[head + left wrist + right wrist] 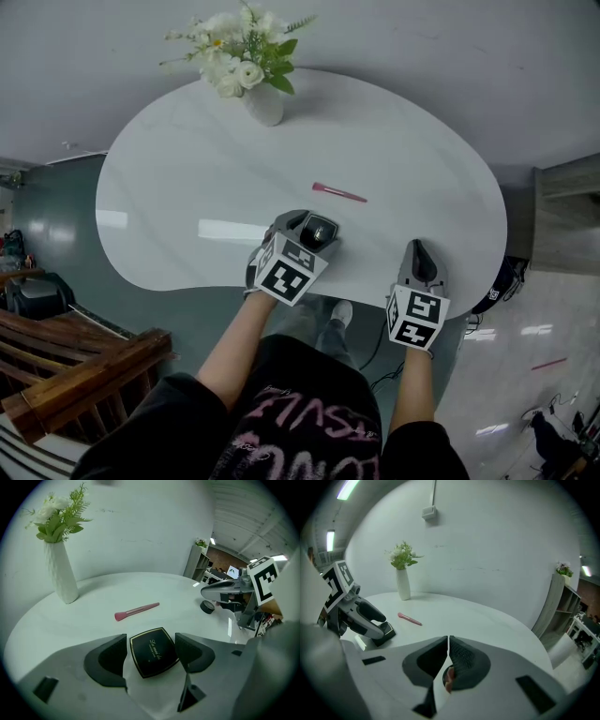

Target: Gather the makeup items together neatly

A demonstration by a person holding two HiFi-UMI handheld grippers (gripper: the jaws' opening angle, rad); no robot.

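Note:
On the white table [187,187], a black square compact [152,651] with gold lettering lies flat between the jaws of my left gripper [150,637]. The jaws are open, with a gap on each side of it. A pink makeup brush [339,193] lies just beyond, towards the table's middle. My right gripper [417,246] is near the table's front right edge, shut, with its tips meeting. A small dark round pot [206,606] sits on the table right under its tips. In the right gripper view the pot [446,679] peeks out below the jaws.
A white vase of flowers [264,101] stands at the table's far edge. A wooden bench [84,370] is on the floor to the left. A grey shelf unit [567,216] stands to the right of the table.

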